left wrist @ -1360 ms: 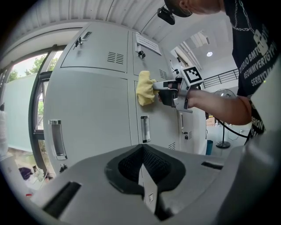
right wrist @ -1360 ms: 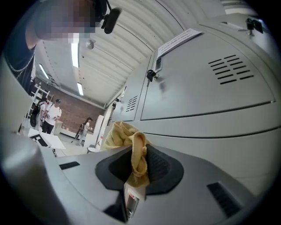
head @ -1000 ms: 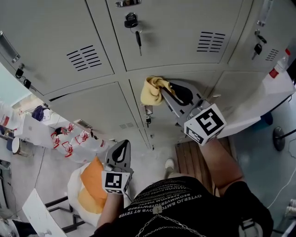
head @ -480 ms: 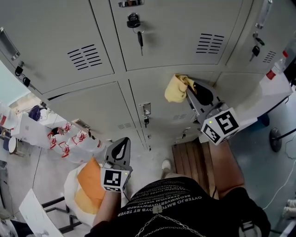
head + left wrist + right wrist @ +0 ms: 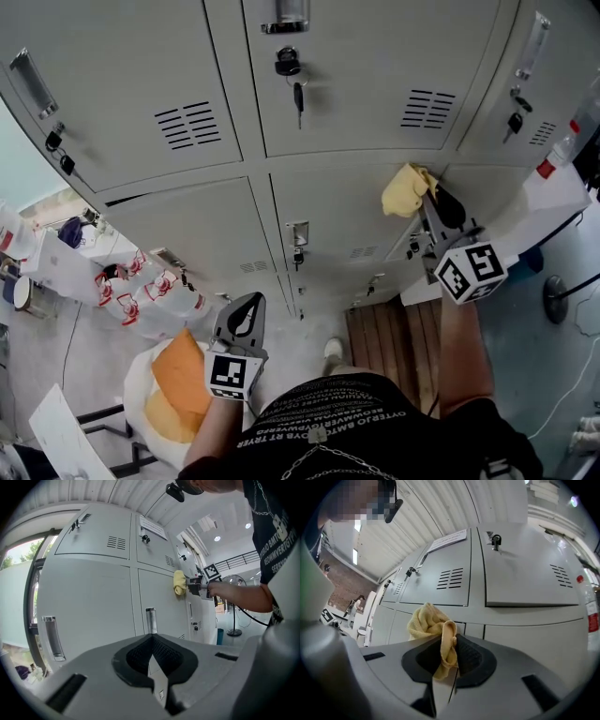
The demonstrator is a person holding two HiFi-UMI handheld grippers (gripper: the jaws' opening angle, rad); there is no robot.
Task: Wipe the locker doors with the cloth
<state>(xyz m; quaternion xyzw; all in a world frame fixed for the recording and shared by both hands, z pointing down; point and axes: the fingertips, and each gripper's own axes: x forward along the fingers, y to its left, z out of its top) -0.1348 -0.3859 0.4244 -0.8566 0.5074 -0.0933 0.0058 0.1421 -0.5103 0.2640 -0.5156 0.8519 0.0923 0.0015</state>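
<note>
My right gripper is shut on a bunched yellow cloth, pressed against the right edge of the lower middle locker door of the grey lockers. The right gripper view shows the cloth pinched between the jaws, its bulk sticking out toward the doors. Low at the left, my left gripper is shut with nothing in it, away from the doors. From the left gripper view the cloth and the right gripper are seen far off on the door face.
Keys hang from the upper door locks. A door handle sits on the lower middle door. A wooden pallet lies on the floor. An orange-and-white bag and patterned bags sit at lower left. A white table stands at right.
My right gripper has swept the cloth rightward across the lower middle door, from near its left side to its right edge. The left gripper has stayed low and still.
</note>
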